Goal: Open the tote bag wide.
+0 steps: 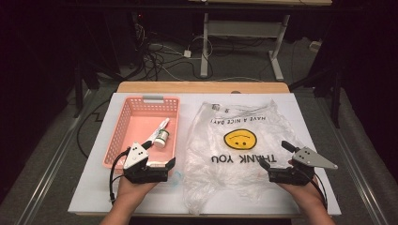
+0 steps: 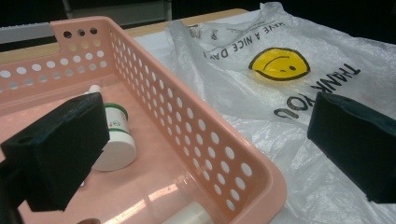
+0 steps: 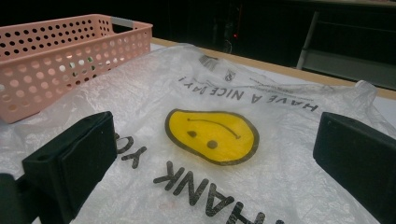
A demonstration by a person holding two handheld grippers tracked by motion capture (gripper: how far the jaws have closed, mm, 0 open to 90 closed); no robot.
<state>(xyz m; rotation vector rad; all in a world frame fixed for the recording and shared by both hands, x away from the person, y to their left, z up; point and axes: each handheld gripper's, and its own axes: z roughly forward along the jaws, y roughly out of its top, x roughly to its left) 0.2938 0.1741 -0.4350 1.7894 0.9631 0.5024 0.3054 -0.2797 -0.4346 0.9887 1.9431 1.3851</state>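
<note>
High view: left gripper [image 1: 159, 161], jaws wide, over basket [image 1: 123, 125].
Right gripper [image 1: 277, 157]: wide, empty.
Bag [image 1: 239, 145] ahead: thin, floppy, slippery; pinch an edge.

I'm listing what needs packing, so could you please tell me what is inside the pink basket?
In the pink basket lie a small white jar with a green band and a white tube. The left gripper covers the near end, so anything there is hidden.
</note>
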